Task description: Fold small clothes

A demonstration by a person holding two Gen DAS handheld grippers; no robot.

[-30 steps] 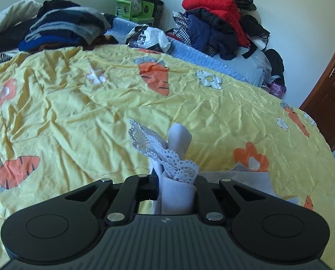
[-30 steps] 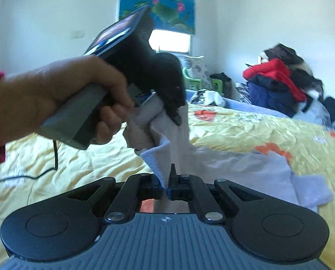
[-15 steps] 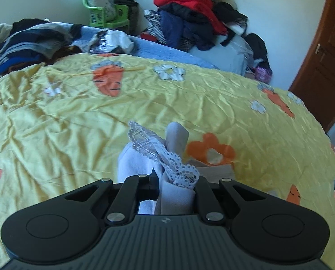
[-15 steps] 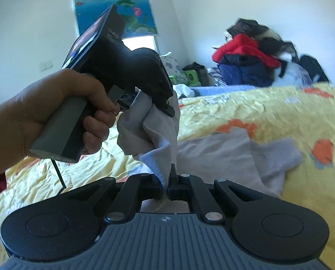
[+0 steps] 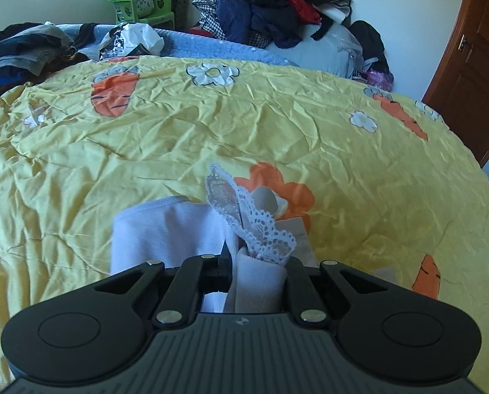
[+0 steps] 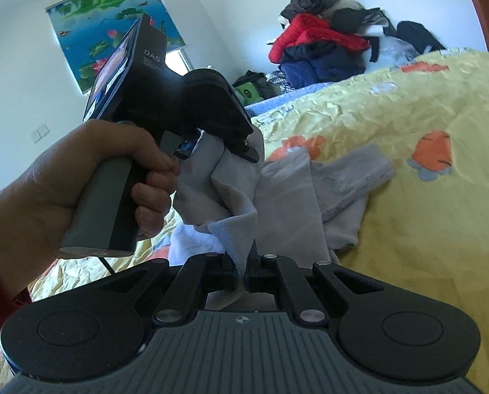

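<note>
My left gripper [image 5: 256,262] and right gripper [image 6: 244,271] each clamp the small pale-grey lace-trimmed cotton garment [image 5: 165,229] above the yellow carrot-print bedsheet [image 5: 211,124].

The bed carries a wrinkled yellow sheet [image 5: 185,138] with a print of orange carrots and white flowers. On it, toward 6 o'clock in the left wrist view, lies part of a pale grey garment [image 6: 349,177]. Toward 10 o'clock lies a pile of dark folded clothes [image 5: 24,52], and toward 11 o'clock a crumpled white bag [image 5: 136,37] on a blue blanket [image 5: 224,47].
</note>
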